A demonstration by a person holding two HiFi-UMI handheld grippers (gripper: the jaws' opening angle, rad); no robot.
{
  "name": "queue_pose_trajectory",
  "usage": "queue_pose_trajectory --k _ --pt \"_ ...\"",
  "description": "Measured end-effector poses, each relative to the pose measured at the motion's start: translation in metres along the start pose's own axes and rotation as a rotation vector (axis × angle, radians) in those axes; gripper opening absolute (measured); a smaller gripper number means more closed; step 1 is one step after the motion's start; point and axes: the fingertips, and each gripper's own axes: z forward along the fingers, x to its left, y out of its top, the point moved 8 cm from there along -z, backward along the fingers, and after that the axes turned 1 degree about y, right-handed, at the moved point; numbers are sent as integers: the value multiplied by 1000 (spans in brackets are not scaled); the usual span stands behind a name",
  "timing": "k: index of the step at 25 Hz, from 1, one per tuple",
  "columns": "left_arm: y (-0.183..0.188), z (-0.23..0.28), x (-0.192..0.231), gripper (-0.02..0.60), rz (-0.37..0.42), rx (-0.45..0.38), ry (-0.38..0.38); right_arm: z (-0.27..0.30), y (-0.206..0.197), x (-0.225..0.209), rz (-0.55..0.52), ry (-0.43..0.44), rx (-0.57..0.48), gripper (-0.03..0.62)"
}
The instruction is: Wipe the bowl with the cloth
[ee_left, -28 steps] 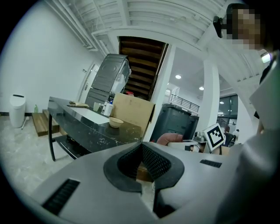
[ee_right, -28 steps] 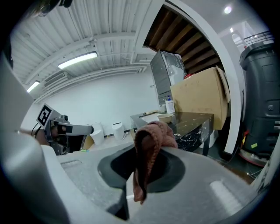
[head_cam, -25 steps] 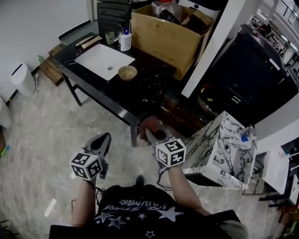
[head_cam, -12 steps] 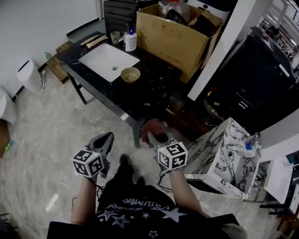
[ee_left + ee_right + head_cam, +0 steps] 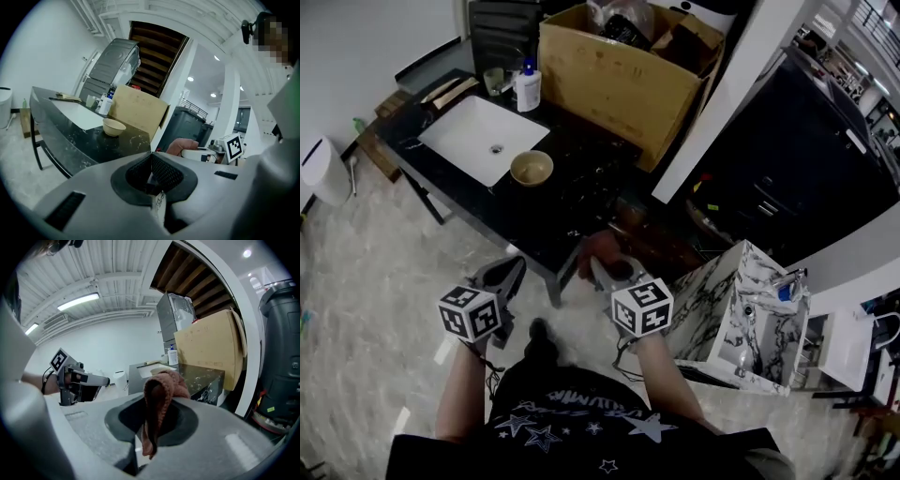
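Note:
A tan bowl stands on the black marble table beside a white inset sink; it also shows in the left gripper view as the bowl. My right gripper is shut on a reddish-brown cloth, which hangs folded out of the jaws as the cloth. My left gripper is shut with nothing in it, near the table's front edge. Both grippers are held short of the table, apart from the bowl.
A large cardboard box stands on the table's far right. A white bottle and a cup stand behind the sink. A marble-patterned cabinet is to my right, a white bin far left.
Both grippers have come closer to the table's front edge, the person stepping forward. The bowl and table now sit nearer and lower in the head view. The cloth stays in the right gripper.

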Motion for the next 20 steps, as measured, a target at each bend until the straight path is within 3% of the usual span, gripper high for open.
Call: queue_pose_trajectory --k 11,15,20 --pt "61 49 77 19 -27 -48 71 79 43 -32 -20 -18 2 51" --pt "72 65 95 134 -58 -25 48 96 47 -41 1 -41 7 51" --pt "85 82 116 204 -121 9 15 117 58 -51 0 -70 14 51"
